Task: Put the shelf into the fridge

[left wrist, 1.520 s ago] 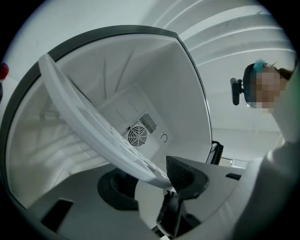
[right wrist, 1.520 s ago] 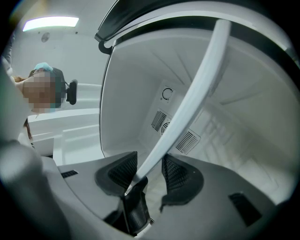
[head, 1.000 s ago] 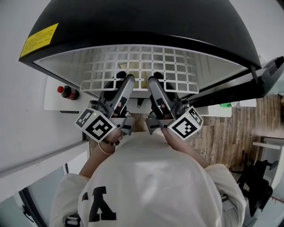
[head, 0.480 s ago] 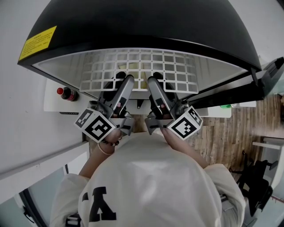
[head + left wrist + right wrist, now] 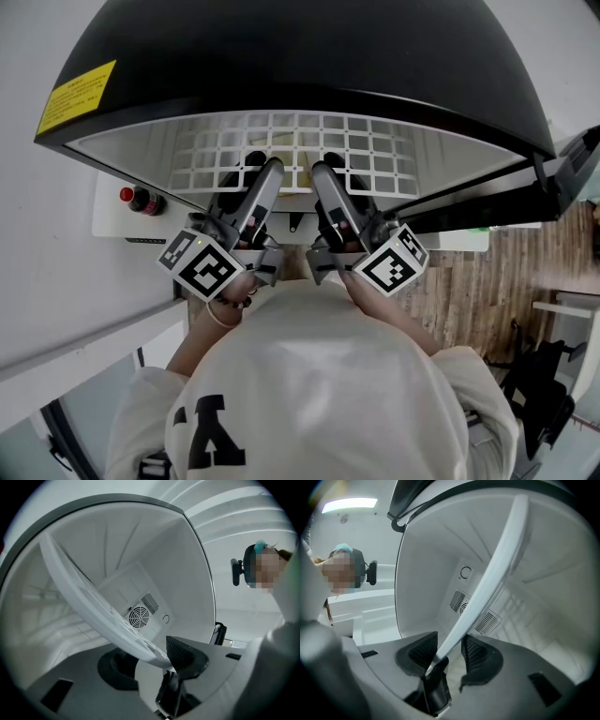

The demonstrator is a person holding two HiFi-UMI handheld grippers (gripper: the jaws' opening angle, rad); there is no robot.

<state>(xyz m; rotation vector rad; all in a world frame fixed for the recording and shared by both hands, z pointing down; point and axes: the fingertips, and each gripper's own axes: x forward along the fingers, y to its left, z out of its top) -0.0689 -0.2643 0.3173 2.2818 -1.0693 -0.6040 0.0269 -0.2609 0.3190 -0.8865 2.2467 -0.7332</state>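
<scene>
Both tools are clamped on the front rim of the white grid shelf [image 5: 300,141], side by side near its middle. The left tool [image 5: 258,171] sits at centre left of the head view and the right tool [image 5: 328,169] just beside it at centre right. The shelf lies in the mouth of the black-topped fridge [image 5: 281,47], most of its grid under the overhanging top and its front edge nearest the person. In the left gripper view the shelf [image 5: 84,592] sweeps from the upper left down into the left tool [image 5: 157,660], with a ribbed pad pressed against the rim. Behind it, at the middle of the frame, is the round fan grille [image 5: 139,616] on the back wall. In the right gripper view the rim [image 5: 487,588] runs from the upper right down between the two dark pads of the right tool [image 5: 447,651], which pinch it from either side, and slotted vents [image 5: 487,620] show behind. The step in hand looks like sliding the shelf home, and it seems well along, though I cannot tell whether its side edges already ride on the wall ledges. To do it well, both tools should advance together at one height so the shelf goes in square. With both grips so close to the centre, a small twist of either wrist could swing a far corner into a side wall. A gentle, even push toward the back wall seems wisest. If it binds, ease back rather than force it, and open the tools only once the shelf rests flat.
</scene>
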